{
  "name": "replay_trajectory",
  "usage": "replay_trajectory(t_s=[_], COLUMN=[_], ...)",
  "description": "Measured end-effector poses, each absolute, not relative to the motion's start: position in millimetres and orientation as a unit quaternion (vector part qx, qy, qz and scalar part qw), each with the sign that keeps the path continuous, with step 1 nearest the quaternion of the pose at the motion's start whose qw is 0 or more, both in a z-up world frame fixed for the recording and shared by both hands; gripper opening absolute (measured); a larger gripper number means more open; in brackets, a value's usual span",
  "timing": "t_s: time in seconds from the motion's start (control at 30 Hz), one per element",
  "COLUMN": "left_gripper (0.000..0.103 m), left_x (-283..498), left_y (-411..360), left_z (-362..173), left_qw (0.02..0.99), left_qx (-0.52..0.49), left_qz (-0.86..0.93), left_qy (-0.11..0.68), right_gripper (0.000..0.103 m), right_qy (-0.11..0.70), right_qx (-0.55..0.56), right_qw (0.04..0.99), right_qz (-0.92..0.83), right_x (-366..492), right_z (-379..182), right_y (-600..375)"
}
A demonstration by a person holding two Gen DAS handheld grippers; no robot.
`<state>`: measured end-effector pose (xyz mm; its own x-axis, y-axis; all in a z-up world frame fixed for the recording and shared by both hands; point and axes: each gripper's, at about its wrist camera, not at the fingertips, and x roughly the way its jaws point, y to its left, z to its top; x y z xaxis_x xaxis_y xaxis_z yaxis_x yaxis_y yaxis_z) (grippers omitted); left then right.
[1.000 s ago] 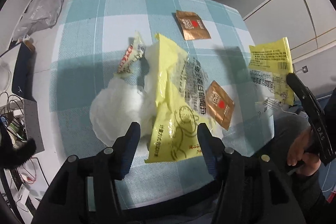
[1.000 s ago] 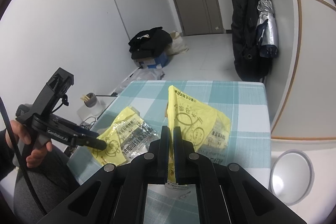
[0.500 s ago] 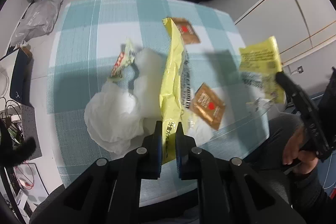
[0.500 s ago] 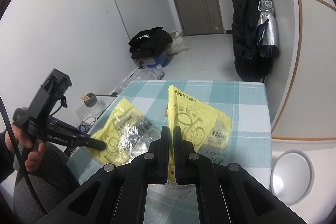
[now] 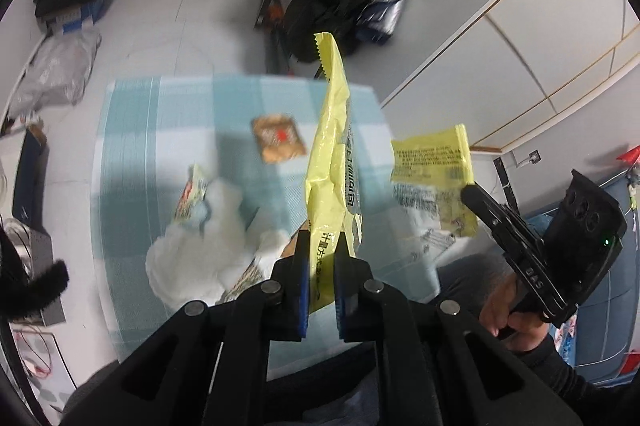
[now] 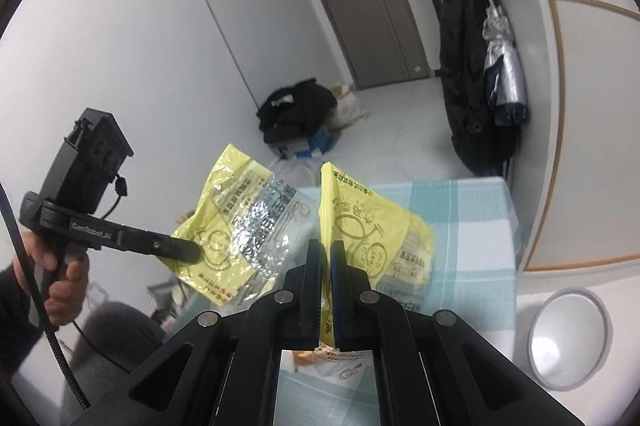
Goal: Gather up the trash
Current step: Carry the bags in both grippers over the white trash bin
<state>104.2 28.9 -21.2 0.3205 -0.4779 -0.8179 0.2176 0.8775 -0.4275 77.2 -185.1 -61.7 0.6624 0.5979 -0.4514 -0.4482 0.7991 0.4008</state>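
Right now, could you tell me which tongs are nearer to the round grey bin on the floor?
Right. The right tongs hold a yellow wrapper beside the bin; the left tongs are off toward the table's far side.

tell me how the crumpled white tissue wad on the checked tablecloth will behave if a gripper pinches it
The crumpled white tissue wad is probably very light and soft: it sits puffed in loose folds. It would likely squash flat between the pads rather than resist. It may drag the small printed wrapper that seems to touch its edge.
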Motion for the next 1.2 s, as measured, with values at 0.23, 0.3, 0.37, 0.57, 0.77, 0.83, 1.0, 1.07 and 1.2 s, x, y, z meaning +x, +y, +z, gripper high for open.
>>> replay_trajectory(t_s=[0.23,0.3,0.37,0.57,0.77,0.83,1.0,1.07,1.2], left_gripper=[0.006,0.006,0.006,0.006,0.006,0.006,0.006,0.006,0.006], left_x=[117,123,131,160,189,198,221,226,225], left_y=[-22,-45,-75,-163,-232,-251,-282,-296,-305], left_z=[5,5,3,-33,-91,-113,-170,-187,-217], left_qw=[0.806,0.8,0.789,0.748,0.705,0.693,0.657,0.649,0.635], left_qx=[-0.115,-0.11,-0.107,-0.091,-0.062,-0.045,-0.031,-0.023,-0.007], left_qz=[-0.262,-0.279,-0.3,-0.337,-0.342,-0.337,-0.32,-0.314,-0.282], left_qy=[0.519,0.52,0.525,0.565,0.619,0.636,0.682,0.693,0.719], right_gripper=[0.003,0.003,0.003,0.003,0.003,0.003,0.003,0.003,0.003], right_qy=[0.243,0.236,0.231,0.252,0.292,0.307,0.345,0.368,0.395], right_qx=[0.145,0.152,0.164,0.207,0.272,0.3,0.36,0.373,0.396], right_qw=[0.922,0.926,0.931,0.931,0.911,0.898,0.863,0.848,0.826], right_qz=[0.265,0.252,0.231,0.162,0.108,0.096,0.078,0.076,0.072], right_x=[63,61,59,63,80,89,120,136,162], right_z=[-13,-5,1,-15,-70,-95,-173,-205,-257], right_y=[-249,-269,-296,-373,-440,-457,-488,-492,-499])
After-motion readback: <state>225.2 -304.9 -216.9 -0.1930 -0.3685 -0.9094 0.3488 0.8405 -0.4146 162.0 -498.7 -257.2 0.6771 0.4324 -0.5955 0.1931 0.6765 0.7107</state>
